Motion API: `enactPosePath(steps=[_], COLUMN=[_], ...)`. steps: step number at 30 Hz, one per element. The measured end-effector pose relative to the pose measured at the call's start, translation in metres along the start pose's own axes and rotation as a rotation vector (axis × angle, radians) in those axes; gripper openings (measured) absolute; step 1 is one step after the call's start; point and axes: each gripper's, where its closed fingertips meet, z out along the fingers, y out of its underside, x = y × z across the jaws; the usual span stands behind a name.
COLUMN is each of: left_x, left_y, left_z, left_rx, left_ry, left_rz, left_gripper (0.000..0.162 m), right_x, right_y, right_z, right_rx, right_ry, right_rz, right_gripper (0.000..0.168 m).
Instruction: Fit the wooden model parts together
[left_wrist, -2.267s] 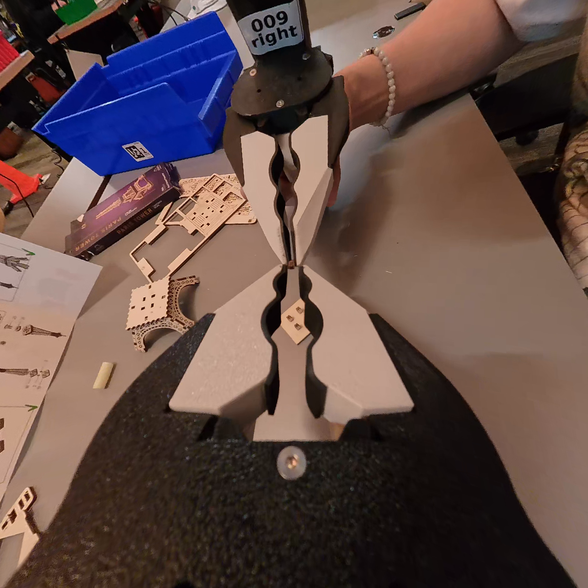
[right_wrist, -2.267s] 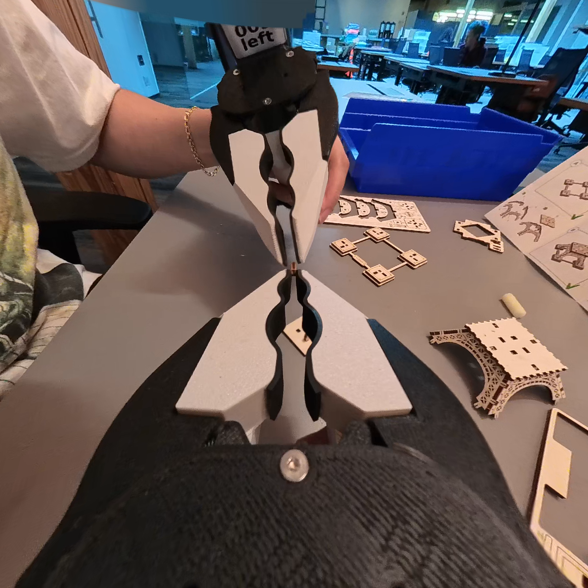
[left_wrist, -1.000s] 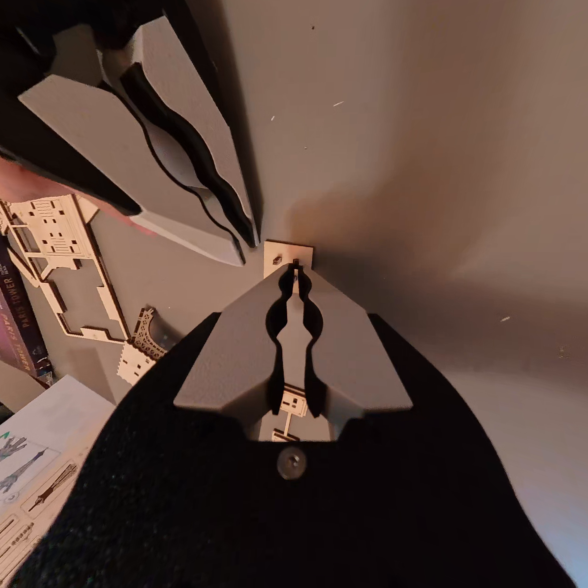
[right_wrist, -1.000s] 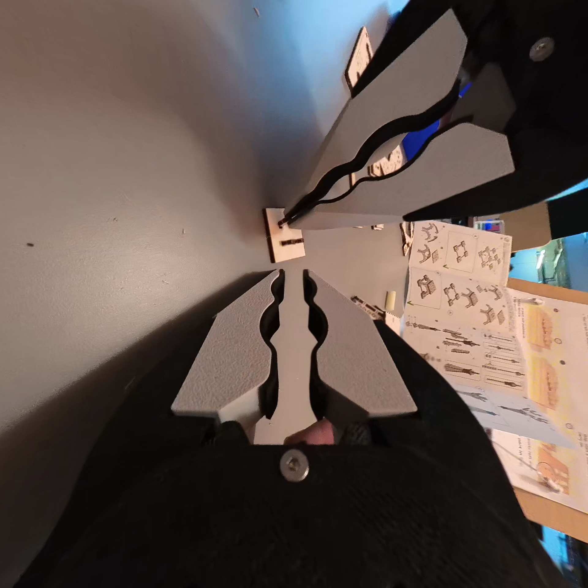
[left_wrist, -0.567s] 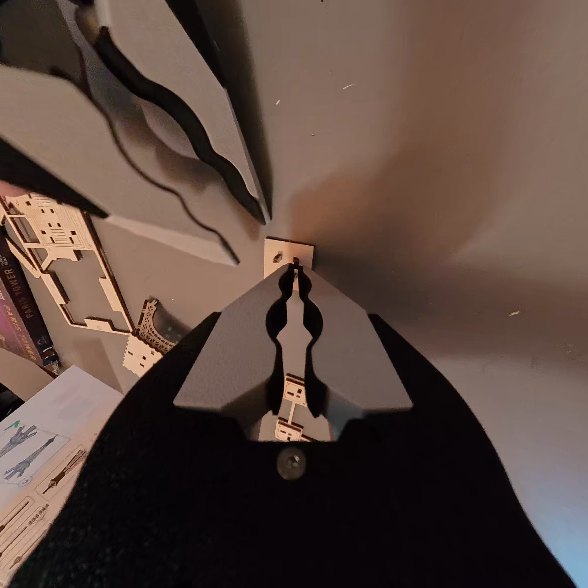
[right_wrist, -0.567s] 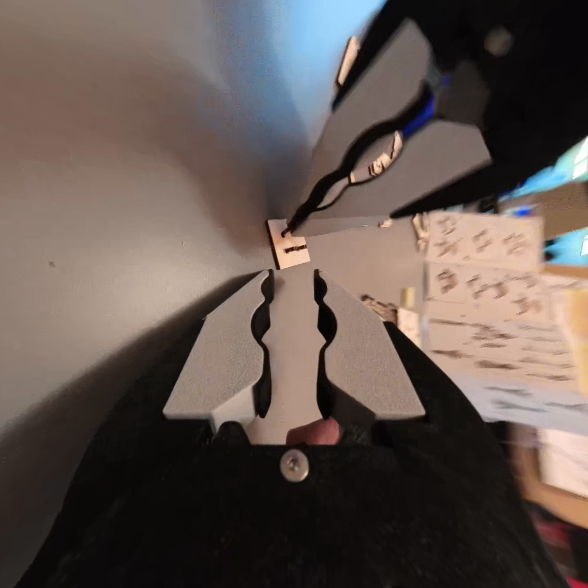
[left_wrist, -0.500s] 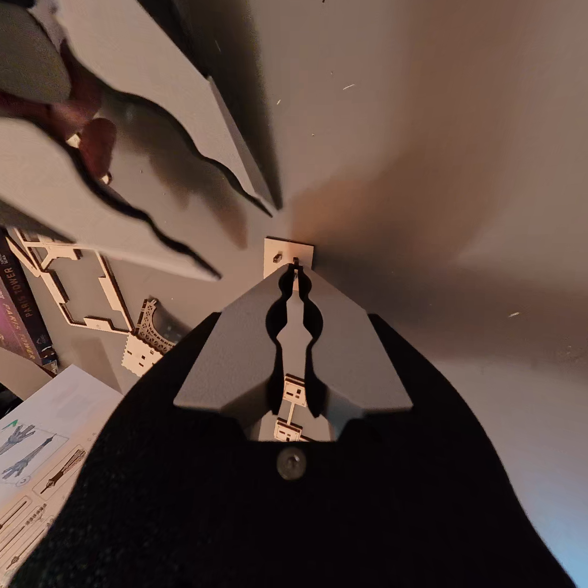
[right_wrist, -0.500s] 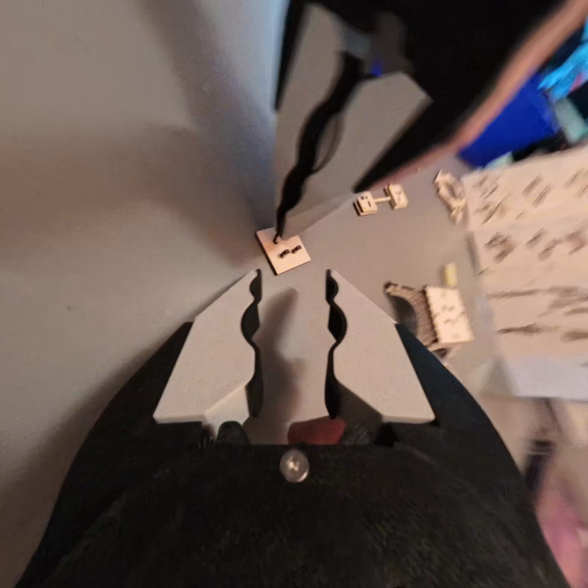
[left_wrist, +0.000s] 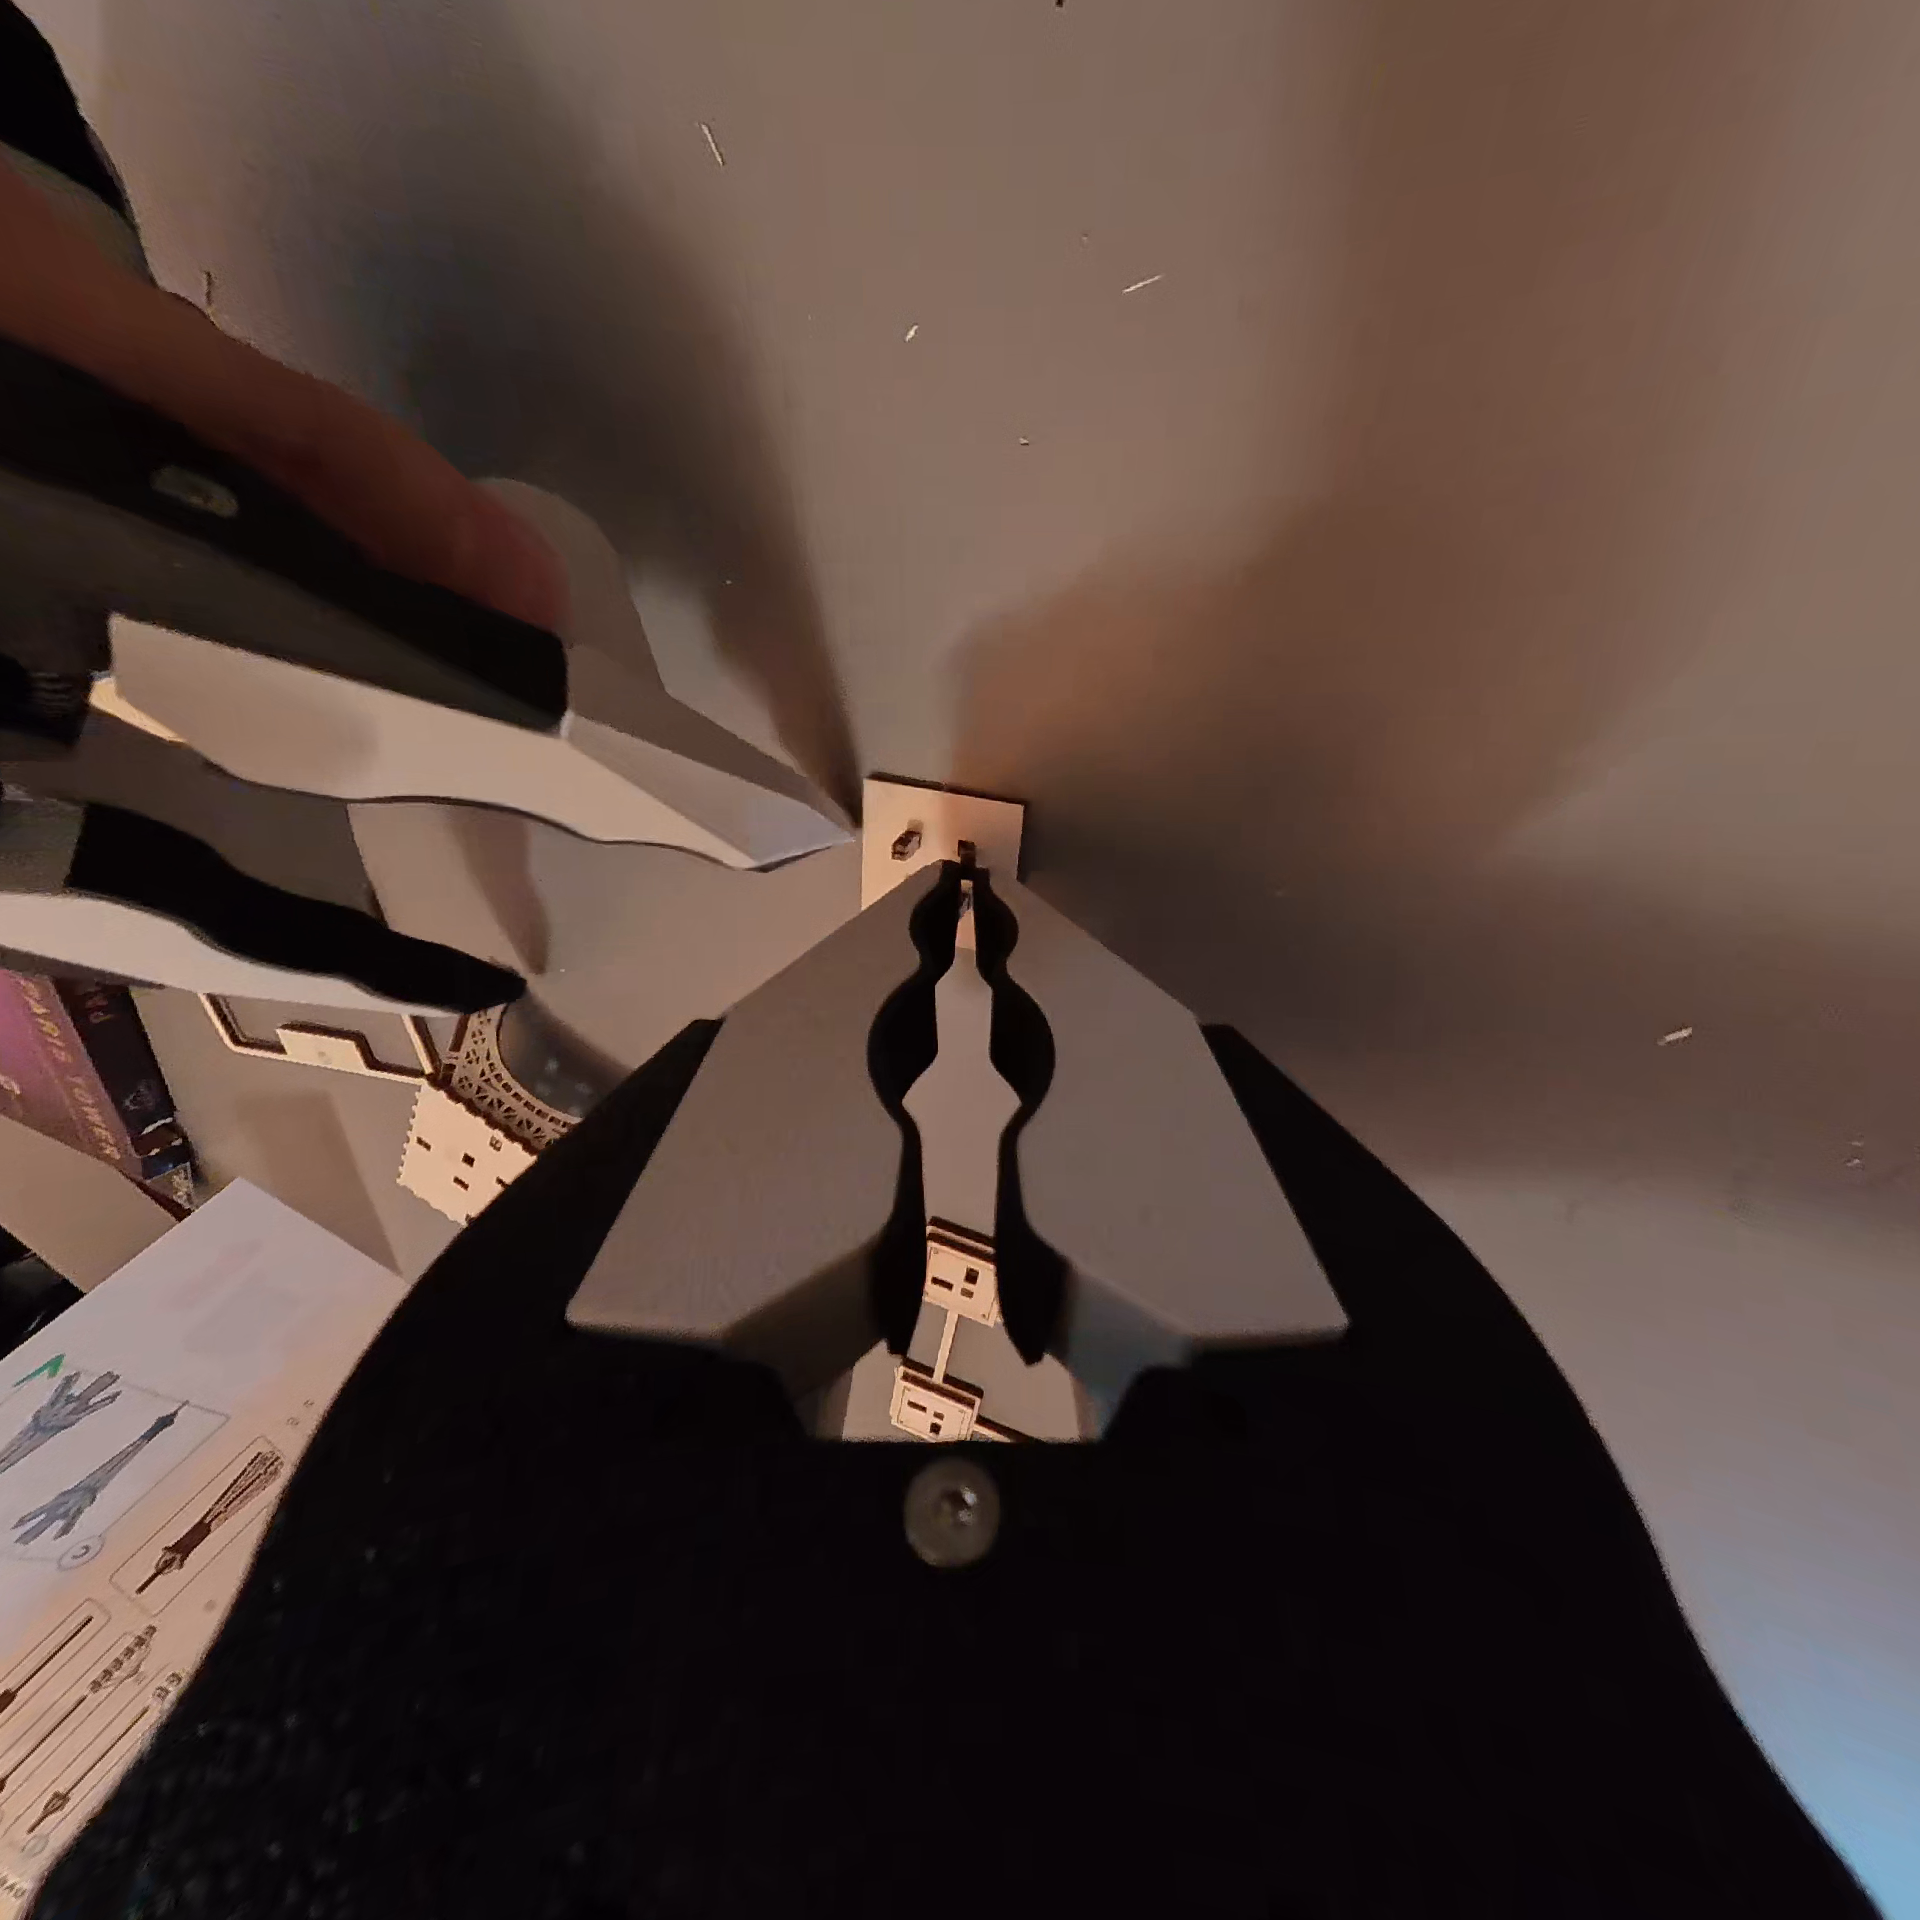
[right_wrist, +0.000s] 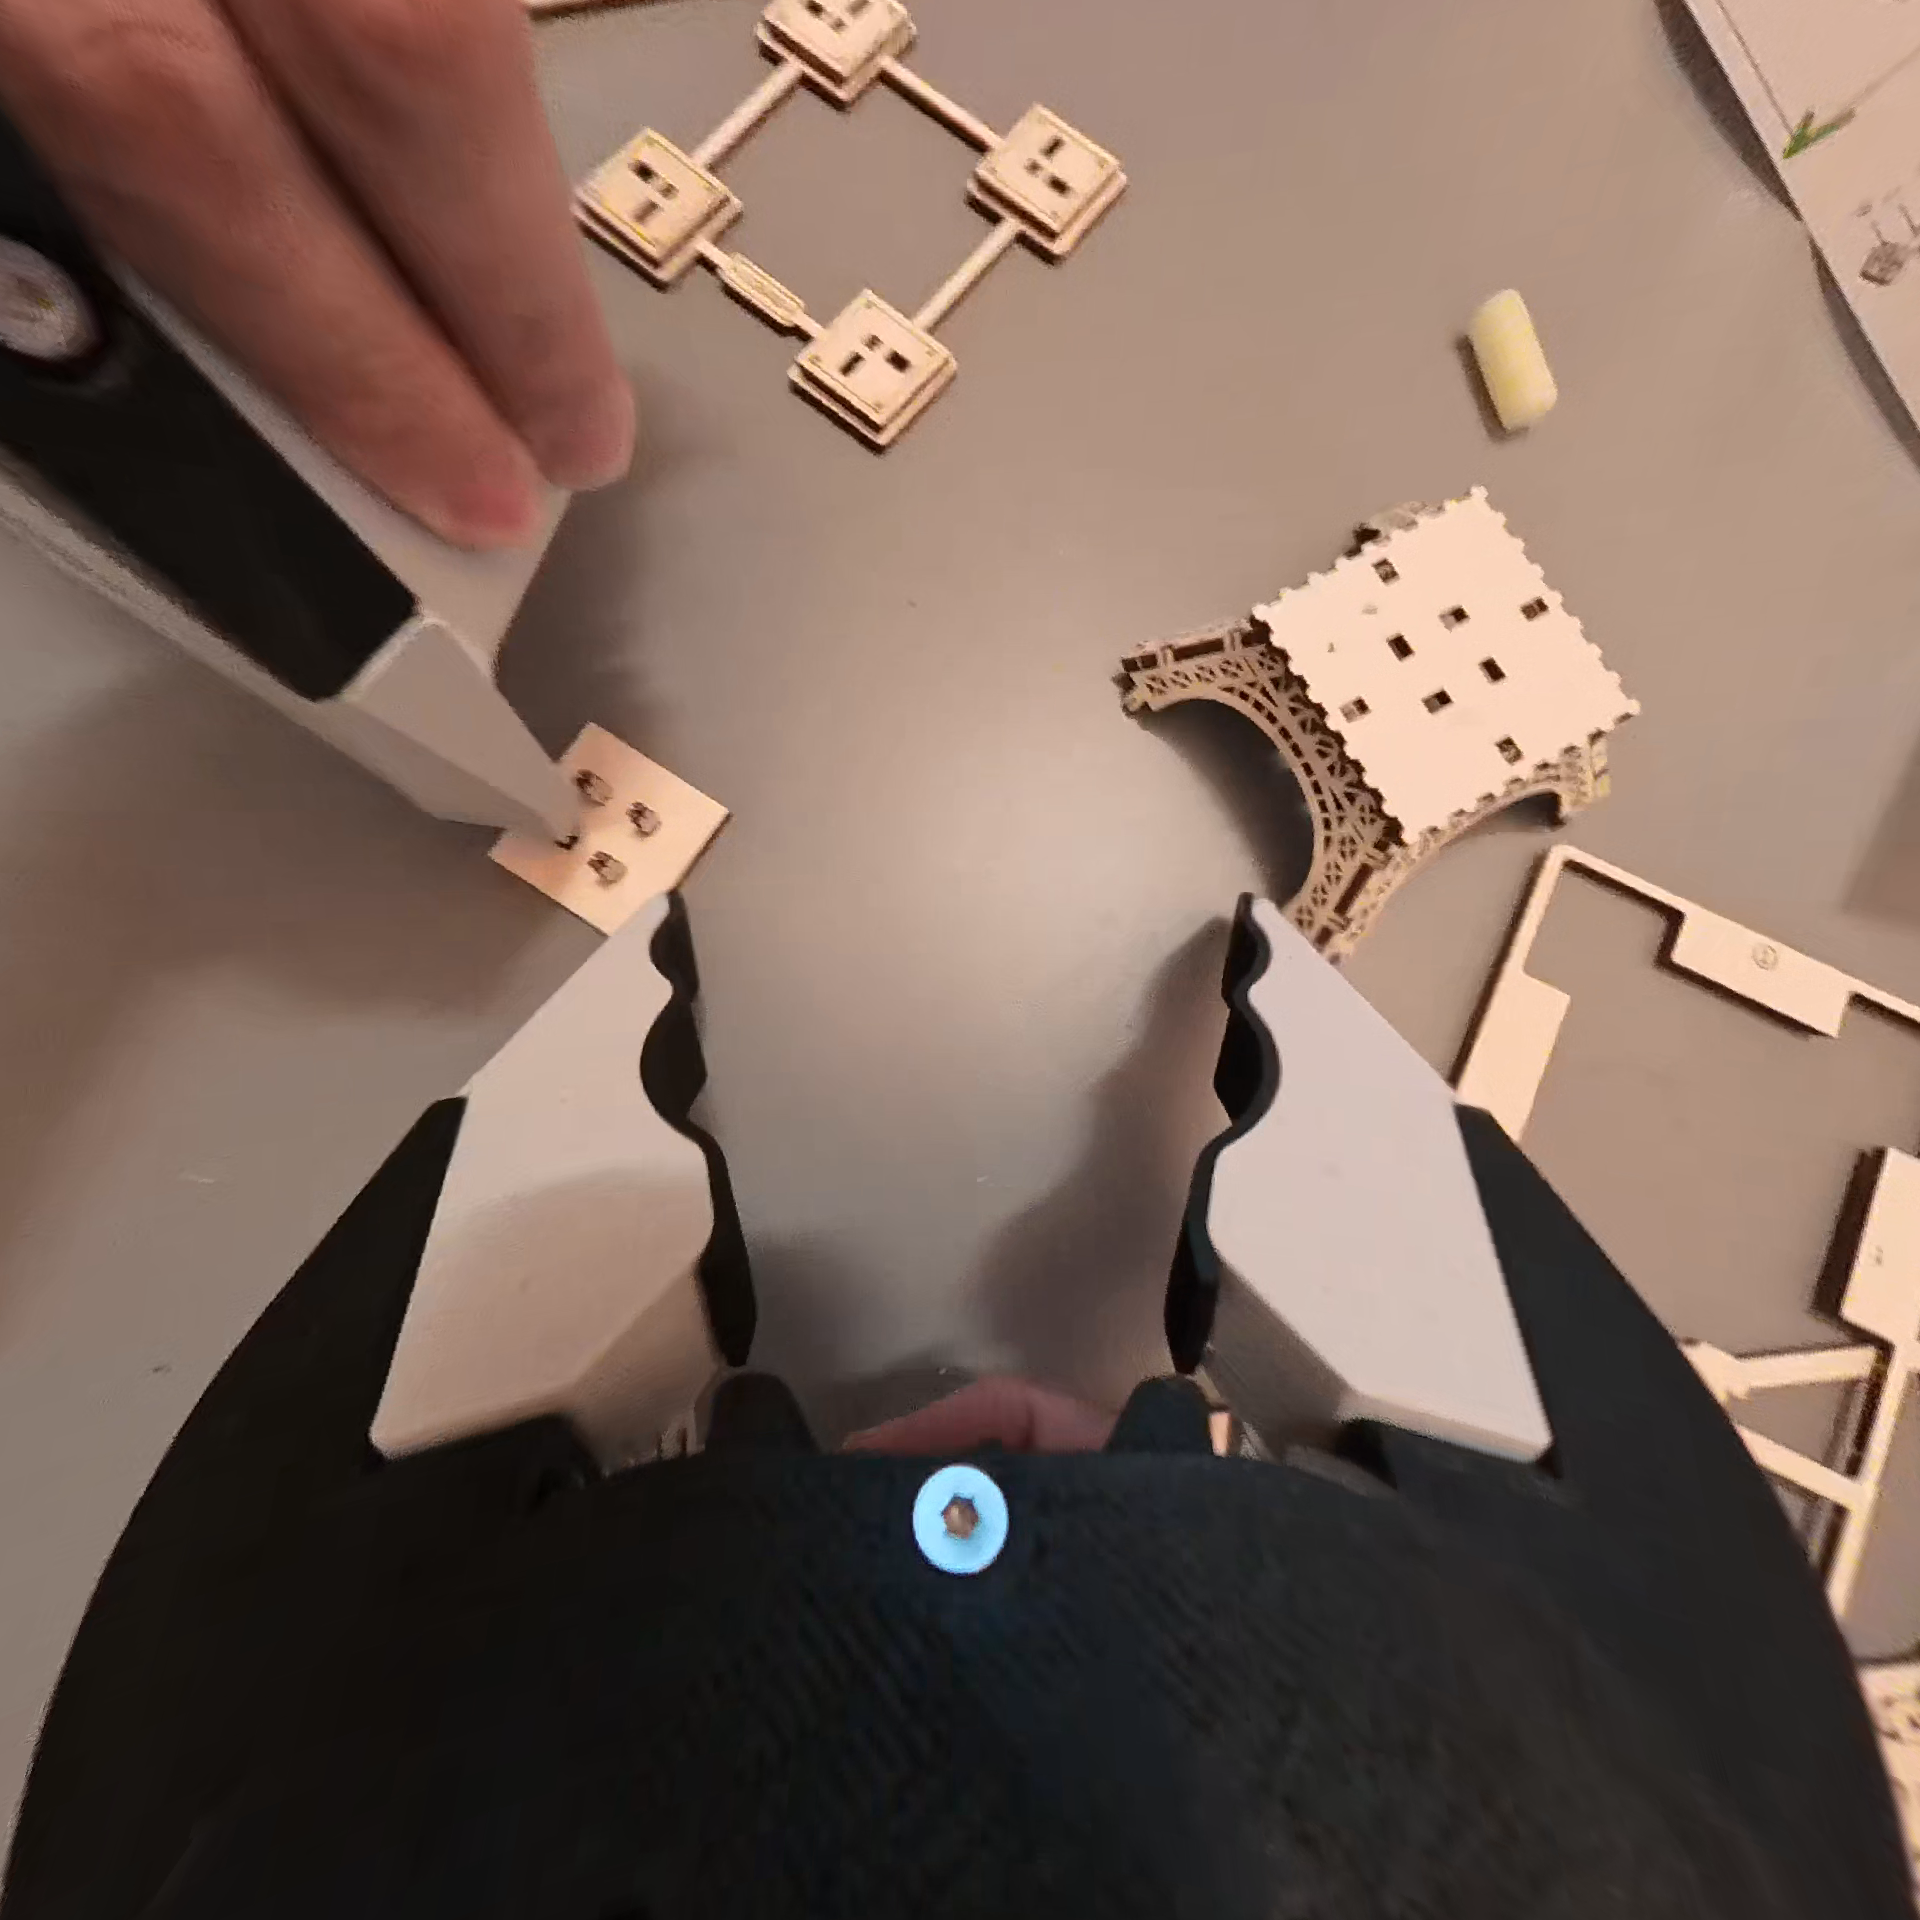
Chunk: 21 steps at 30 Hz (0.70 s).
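A small square wooden plate (left_wrist: 940, 826) with small pegs lies on the grey table and also shows in the right wrist view (right_wrist: 623, 831). My left gripper (left_wrist: 962, 885) is shut, its tips pinching a tiny wooden peg (left_wrist: 966, 854) standing in the plate. In the right wrist view, the left gripper (right_wrist: 540, 821) comes in from the upper left, held by a hand (right_wrist: 343, 260). My right gripper (right_wrist: 956, 920) is open wide and empty just right of the plate. It shows at the left in the left wrist view (left_wrist: 655, 904).
A frame of four square wooden pads (right_wrist: 852, 218) lies beyond the plate. An arched tower base (right_wrist: 1403, 707) sits to the right, with a cut-out wooden sheet (right_wrist: 1662, 987) below it. A pale cylinder (right_wrist: 1512, 358) and instruction sheets (left_wrist: 125, 1455) lie nearby. From my right tips it is roughly 12 cm to the pale cylinder (right_wrist: 1512, 358); from my left, 20 cm.
My right gripper has opened wide and swung round so it looks down on the table parts. My left gripper has stayed shut at the plate.
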Motion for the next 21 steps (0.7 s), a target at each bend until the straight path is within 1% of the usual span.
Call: enactPosePath(steps=[1,3,8,15,17,19,21], left_x=[0.0,0.0,0.0,0.0,0.0,0.0,0.0], left_y=[0.0,0.0,-0.001,-0.001,-0.001,-0.001,-0.001], left_z=[0.0,0.0,0.0,0.0,0.0,0.0,0.0], left_rx=[0.001,0.005,0.014,0.012,0.014,0.013,0.015], left_ry=[-0.001,0.0,0.003,0.005,0.004,0.003,0.002], left_rz=[-0.001,-0.003,-0.01,-0.016,-0.02,-0.021,-0.024], left_gripper=[0.0,0.0,0.0,0.0,0.0,0.0,0.0], right_x=[0.001,-0.002,-0.003,-0.004,-0.004,-0.007,-0.01], right_y=[0.002,0.002,0.001,0.0,-0.001,-0.009,-0.01], right_z=[0.001,0.002,0.002,0.003,0.003,0.0,0.001], right_rx=[-0.009,0.0,0.011,0.006,0.007,0.039,0.031], right_ry=[0.008,-0.016,-0.022,-0.026,-0.038,-0.062,-0.077], right_rz=[0.002,0.02,0.035,0.022,0.025,0.042,0.037], right_gripper=[0.104,0.098,0.097,0.092,0.092,0.1,0.098])
